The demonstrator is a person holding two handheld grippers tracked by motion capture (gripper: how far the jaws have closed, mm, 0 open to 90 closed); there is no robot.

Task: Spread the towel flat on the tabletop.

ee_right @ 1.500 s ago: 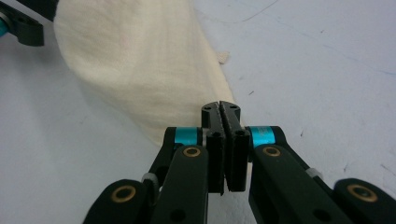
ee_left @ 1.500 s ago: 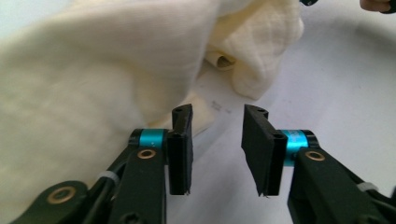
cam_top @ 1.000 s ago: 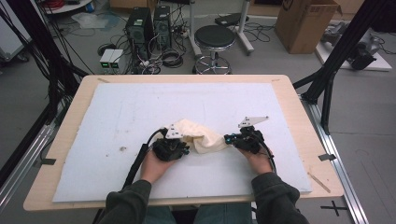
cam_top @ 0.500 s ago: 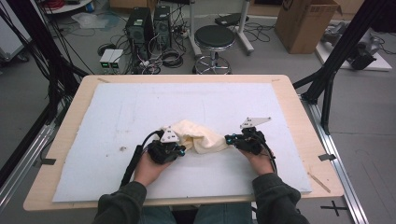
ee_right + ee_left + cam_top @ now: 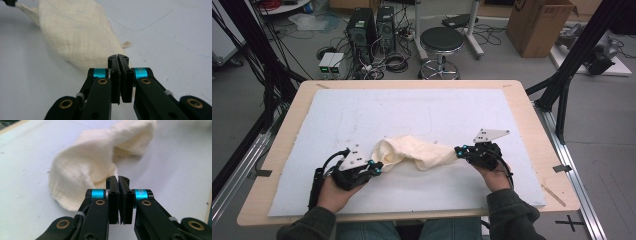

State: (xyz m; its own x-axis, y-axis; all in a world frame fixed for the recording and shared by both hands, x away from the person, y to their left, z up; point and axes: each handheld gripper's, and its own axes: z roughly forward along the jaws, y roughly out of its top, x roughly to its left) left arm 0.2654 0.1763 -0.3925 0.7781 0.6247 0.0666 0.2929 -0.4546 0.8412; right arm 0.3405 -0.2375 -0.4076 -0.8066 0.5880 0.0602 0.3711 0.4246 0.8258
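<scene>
A cream cloth (image 5: 417, 152) lies bunched and drawn out sideways on the white mat (image 5: 437, 107), near the table's front. My left gripper (image 5: 376, 166) sits at the cloth's left end, jaws pressed together on its edge. The left gripper view shows the left gripper (image 5: 118, 178) with the cloth (image 5: 85, 162) rising in a fold just beyond its tips. My right gripper (image 5: 458, 150) pinches the cloth's right end. In the right gripper view the right gripper (image 5: 118, 57) is shut, and the cloth (image 5: 75, 32) stretches away from it to the upper left.
The mat covers most of a wooden table (image 5: 532, 125). Beyond the far edge, on the floor, stand a black stool (image 5: 442, 42), computer towers (image 5: 372, 25) with cables and a cardboard box (image 5: 539, 25). Black frame struts (image 5: 567, 85) rise at the table's right.
Both hands have moved apart, the left one further left and toward me. The cloth, a compact heap before, is now pulled out long between the two grippers.
</scene>
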